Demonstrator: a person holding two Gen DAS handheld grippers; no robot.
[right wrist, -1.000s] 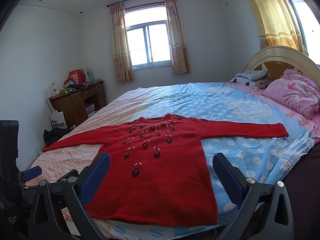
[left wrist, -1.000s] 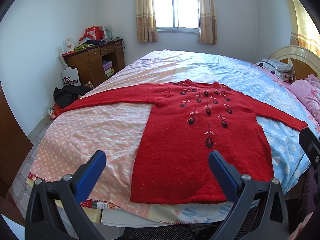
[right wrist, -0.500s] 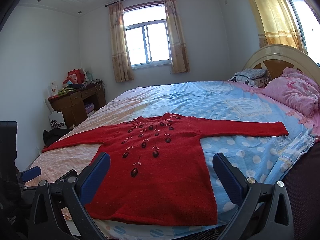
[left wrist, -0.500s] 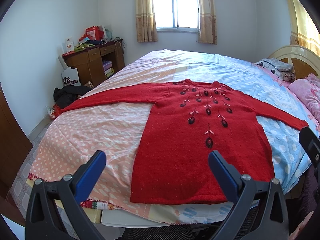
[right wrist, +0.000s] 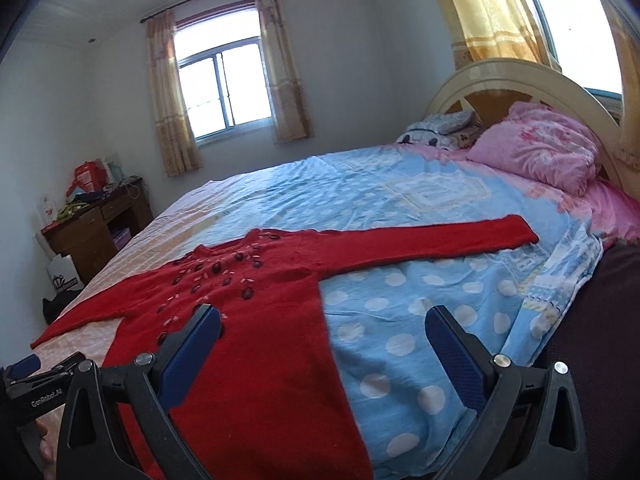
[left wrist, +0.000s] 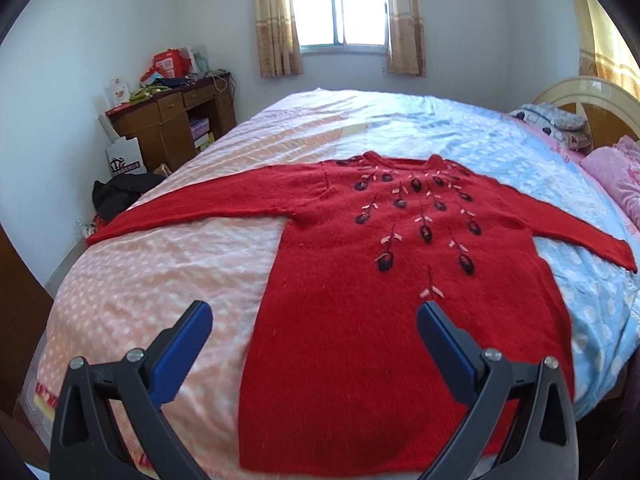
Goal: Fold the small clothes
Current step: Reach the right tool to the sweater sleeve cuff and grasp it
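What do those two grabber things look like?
Each gripper, left and right, has two flat blue pads on black plastic arms with triangle holes and silver screws. White lettering marks the left gripper's side, seen from the right camera.

Bare bedspread (left wrist: 168,264) lies open on both sides of the red sweater (left wrist: 360,320) — only the pink pillow (right wrist: 536,148) crowds the headboard end.

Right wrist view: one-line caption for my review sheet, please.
Open right gripper above a red sweater spread flat on the bed, sleeves out.
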